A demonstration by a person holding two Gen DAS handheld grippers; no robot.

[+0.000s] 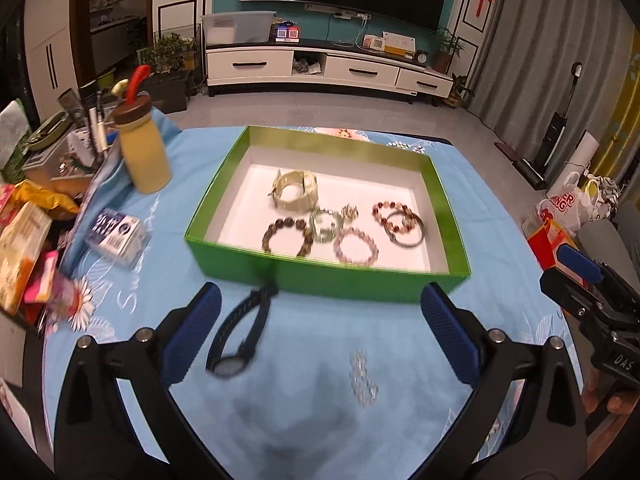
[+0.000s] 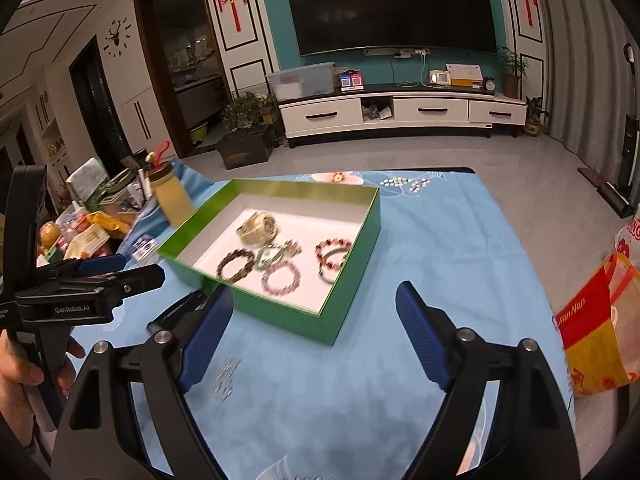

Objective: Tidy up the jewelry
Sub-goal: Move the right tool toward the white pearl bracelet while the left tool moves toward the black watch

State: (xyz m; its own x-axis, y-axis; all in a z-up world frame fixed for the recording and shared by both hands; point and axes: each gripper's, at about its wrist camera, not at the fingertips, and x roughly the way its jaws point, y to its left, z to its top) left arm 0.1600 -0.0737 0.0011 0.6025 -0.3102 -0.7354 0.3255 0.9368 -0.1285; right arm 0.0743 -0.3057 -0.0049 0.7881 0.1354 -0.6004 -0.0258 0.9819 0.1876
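With both hand-held grippers — left (image 1: pixel 320 332), right (image 2: pixel 314 336) — spread empty, next: watch (image 1: pixel 240 328) into green box (image 1: pixel 320 276).

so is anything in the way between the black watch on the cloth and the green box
Nothing visible lies between them. The black watch rests on the blue cloth just outside the green box, with only the box's near wall to lift over. The clear bead bracelet lies off to one side.
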